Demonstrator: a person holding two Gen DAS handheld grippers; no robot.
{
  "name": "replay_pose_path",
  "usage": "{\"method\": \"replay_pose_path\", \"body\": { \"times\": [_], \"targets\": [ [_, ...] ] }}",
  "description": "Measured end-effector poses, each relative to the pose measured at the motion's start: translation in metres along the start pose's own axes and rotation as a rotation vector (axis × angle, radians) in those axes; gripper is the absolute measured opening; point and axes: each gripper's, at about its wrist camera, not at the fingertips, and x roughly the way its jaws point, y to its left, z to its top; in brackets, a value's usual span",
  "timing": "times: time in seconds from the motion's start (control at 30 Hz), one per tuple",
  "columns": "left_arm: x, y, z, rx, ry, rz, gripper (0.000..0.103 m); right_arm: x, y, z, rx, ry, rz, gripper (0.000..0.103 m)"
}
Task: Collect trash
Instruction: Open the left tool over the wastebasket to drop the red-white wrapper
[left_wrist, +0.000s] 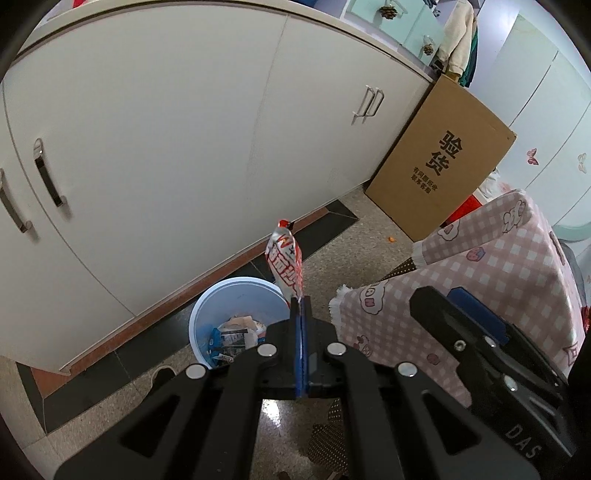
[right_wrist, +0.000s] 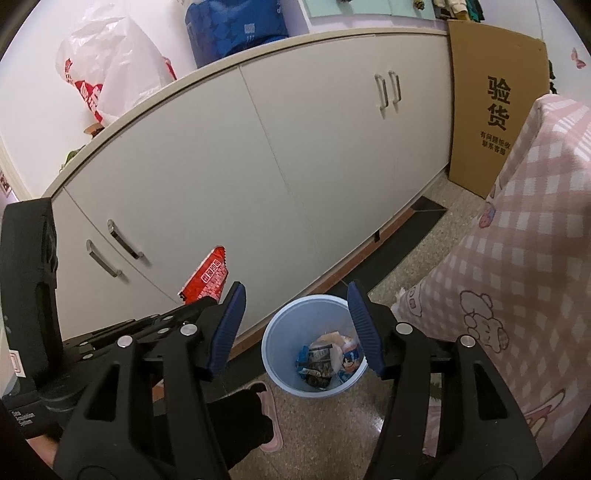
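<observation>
My left gripper (left_wrist: 300, 301) is shut on the bottom edge of a red and white snack wrapper (left_wrist: 285, 264), which stands up above the far right rim of the light blue bin (left_wrist: 207, 306). In the right wrist view the same wrapper (right_wrist: 207, 277) hangs left of the bin (right_wrist: 280, 332), pinched by the left gripper (right_wrist: 195, 304). My right gripper (right_wrist: 297, 291) stands open over the bin with nothing between its blue pads (right_wrist: 229, 325). Several wrappers (right_wrist: 325, 358) lie in the bin's bottom.
White cabinets (left_wrist: 166, 147) run behind the bin. A cardboard box (left_wrist: 439, 158) leans at their right end. A table under a pink checked cloth (right_wrist: 517, 258) stands on the right. A person's foot in a pink slipper (right_wrist: 267, 417) rests by the bin.
</observation>
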Motion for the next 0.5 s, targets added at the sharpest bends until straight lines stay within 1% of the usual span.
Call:
{"method": "replay_pose_path", "body": {
  "times": [0.13, 0.17, 0.2, 0.27, 0.3, 0.33, 0.4, 0.5],
  "targets": [
    [0.003, -0.005, 0.007, 0.007, -0.007, -0.007, 0.001, -0.004, -0.006, 0.002, 0.017, -0.030, -0.006, 0.057],
    [0.005, -0.006, 0.008, 0.006, -0.005, -0.003, 0.001, -0.004, -0.006, 0.002, 0.020, -0.034, -0.006, 0.057],
    [0.008, -0.006, 0.009, 0.000, 0.002, 0.017, 0.003, -0.004, -0.007, 0.002, 0.021, -0.035, -0.007, 0.057],
    [0.015, -0.005, 0.010, -0.013, 0.031, 0.037, 0.016, -0.002, -0.010, 0.003, 0.028, -0.031, -0.018, 0.057],
    [0.018, -0.002, 0.009, -0.036, 0.042, 0.037, 0.040, -0.001, -0.013, 0.003, 0.038, -0.028, -0.014, 0.057],
    [0.018, 0.000, 0.008, -0.048, 0.040, 0.040, 0.055, -0.001, -0.014, 0.002, 0.045, -0.026, -0.013, 0.057],
    [0.017, 0.002, 0.005, -0.042, 0.025, 0.049, 0.056, 0.000, -0.015, 0.002, 0.048, -0.022, -0.016, 0.057],
    [0.014, 0.002, 0.003, -0.038, 0.029, 0.050, 0.056, -0.002, -0.015, 0.001, 0.049, -0.020, -0.012, 0.057]
  ]
}}
